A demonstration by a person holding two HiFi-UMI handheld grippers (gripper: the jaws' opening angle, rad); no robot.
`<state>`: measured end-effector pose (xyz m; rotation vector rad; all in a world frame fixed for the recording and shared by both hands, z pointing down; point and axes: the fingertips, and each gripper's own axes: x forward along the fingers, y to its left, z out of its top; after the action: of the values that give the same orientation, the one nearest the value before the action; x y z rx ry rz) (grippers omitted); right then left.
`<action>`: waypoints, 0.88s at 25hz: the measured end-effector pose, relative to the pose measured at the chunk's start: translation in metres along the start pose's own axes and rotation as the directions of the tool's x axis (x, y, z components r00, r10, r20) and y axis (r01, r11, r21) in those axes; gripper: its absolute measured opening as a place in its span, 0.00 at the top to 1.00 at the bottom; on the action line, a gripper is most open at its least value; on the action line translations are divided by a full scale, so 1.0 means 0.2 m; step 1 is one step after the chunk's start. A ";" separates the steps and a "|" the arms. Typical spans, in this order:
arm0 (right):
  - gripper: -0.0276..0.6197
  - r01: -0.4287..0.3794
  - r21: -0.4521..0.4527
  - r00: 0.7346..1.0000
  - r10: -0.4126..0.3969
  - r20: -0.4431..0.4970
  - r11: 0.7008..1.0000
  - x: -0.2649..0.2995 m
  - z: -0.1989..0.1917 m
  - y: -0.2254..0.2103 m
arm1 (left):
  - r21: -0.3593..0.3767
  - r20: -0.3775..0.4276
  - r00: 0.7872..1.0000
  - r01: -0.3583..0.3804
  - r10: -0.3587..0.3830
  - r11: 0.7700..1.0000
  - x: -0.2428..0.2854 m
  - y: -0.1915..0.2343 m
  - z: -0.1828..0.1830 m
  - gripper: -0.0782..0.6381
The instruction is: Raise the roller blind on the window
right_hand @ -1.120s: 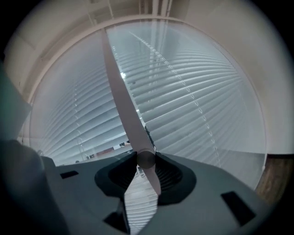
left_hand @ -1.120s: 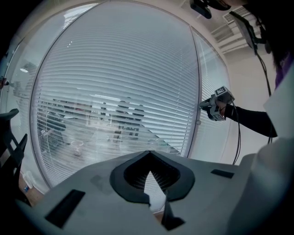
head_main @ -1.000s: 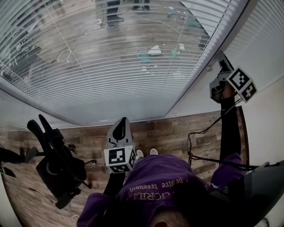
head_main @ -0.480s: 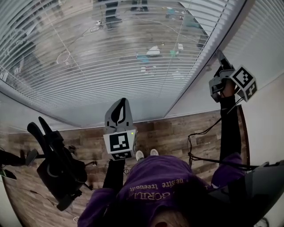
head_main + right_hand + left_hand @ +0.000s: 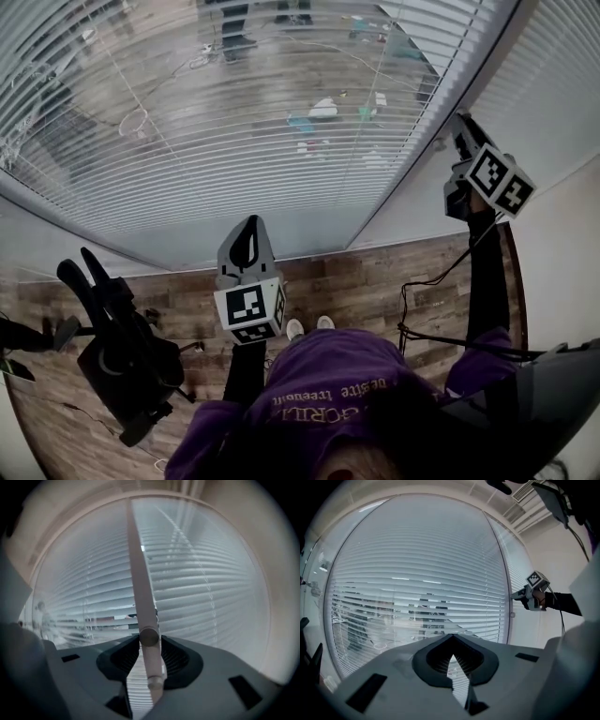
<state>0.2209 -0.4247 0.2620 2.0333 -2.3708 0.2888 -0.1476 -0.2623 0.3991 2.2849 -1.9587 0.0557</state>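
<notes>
A slatted blind [image 5: 234, 112] covers the wide window, its slats level and down to the sill; it also fills the left gripper view [image 5: 422, 597]. My right gripper [image 5: 459, 122] is raised at the blind's right edge by the window post and is shut on the blind's pale wand [image 5: 140, 573], which runs up from between the jaws [image 5: 150, 641]. In the left gripper view the right gripper [image 5: 522, 594] shows small at the right. My left gripper [image 5: 248, 225] points at the lower middle of the blind, short of it, jaws [image 5: 452, 637] shut and empty.
A black office chair [image 5: 122, 347] stands on the wood floor at the lower left. Black cables [image 5: 422, 300] trail down by the white wall [image 5: 562, 244] on the right. A ceiling vent [image 5: 529, 503] shows at the upper right.
My left gripper has risen toward the blind over the last second, then settled slightly lower. The right gripper has turned a little on the wand while staying in place.
</notes>
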 end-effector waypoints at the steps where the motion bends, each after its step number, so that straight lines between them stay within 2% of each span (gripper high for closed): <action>1: 0.76 0.035 -0.125 0.999 -0.034 0.012 0.992 -0.01 0.01 0.00 | 0.000 0.001 1.000 0.002 -0.002 1.000 0.00 -0.01 0.00 0.89; 2: 0.76 0.068 -0.246 0.998 -0.063 0.027 0.967 -0.01 0.01 0.00 | -0.001 0.003 1.000 0.005 -0.005 1.000 0.00 -0.01 0.01 0.89; 3: 0.76 0.097 -0.357 0.995 -0.087 0.043 0.929 -0.01 0.02 0.01 | -0.002 0.004 1.000 0.007 -0.007 1.000 0.00 -0.02 0.01 0.89; 5: 0.76 0.137 -0.528 0.991 -0.120 0.067 0.838 0.00 0.03 0.03 | -0.006 0.005 1.000 0.011 -0.010 1.000 0.00 -0.03 0.01 0.89; 7: 0.76 0.152 -0.626 0.988 -0.136 0.074 0.765 0.00 0.04 0.05 | -0.009 0.006 1.000 0.012 -0.012 1.000 0.00 -0.04 0.01 0.89; 8: 0.76 0.152 -0.647 0.988 -0.139 0.072 0.747 0.00 0.04 0.05 | -0.010 0.005 1.000 0.011 -0.011 1.000 0.00 -0.04 0.00 0.89; 9: 0.76 0.150 -0.653 0.988 -0.138 0.069 0.743 0.00 0.04 0.05 | -0.012 0.004 1.000 0.009 -0.009 1.000 0.00 -0.04 0.00 0.89; 11: 0.76 0.142 -0.632 0.989 -0.132 0.063 0.762 -0.01 0.04 0.05 | -0.015 0.003 1.000 0.008 -0.008 1.000 -0.01 -0.04 0.00 0.89; 12: 0.76 0.137 -0.608 0.990 -0.127 0.060 0.782 -0.01 0.04 0.05 | -0.016 0.005 1.000 0.006 -0.006 1.000 -0.01 -0.04 0.00 0.89; 14: 0.77 0.115 -0.517 0.993 -0.105 0.048 0.848 0.00 0.04 0.04 | -0.020 0.007 1.000 0.003 -0.003 1.000 -0.01 -0.03 0.00 0.89; 16: 0.77 0.082 -0.372 0.997 -0.075 0.032 0.925 0.00 0.04 0.02 | -0.023 0.008 1.000 0.001 -0.001 1.000 -0.01 -0.04 0.00 0.89; 18: 0.77 0.056 -0.222 0.998 -0.052 0.021 0.973 -0.01 0.05 0.01 | -0.025 0.009 1.000 0.001 -0.001 1.000 -0.01 -0.04 0.00 0.89; 20: 0.77 0.034 -0.093 0.999 -0.033 0.014 0.995 -0.01 0.06 0.01 | -0.027 0.010 1.000 -0.001 0.001 1.000 -0.01 -0.04 0.01 0.89; 22: 0.77 0.007 0.014 1.000 -0.007 0.006 1.000 -0.01 0.06 0.00 | -0.028 0.012 1.000 -0.003 0.003 1.000 -0.01 -0.04 0.01 0.89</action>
<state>0.2228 -0.4241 0.2495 2.0504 -2.3718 0.3011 -0.1403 -0.2589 0.3966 2.2699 -1.9555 0.0149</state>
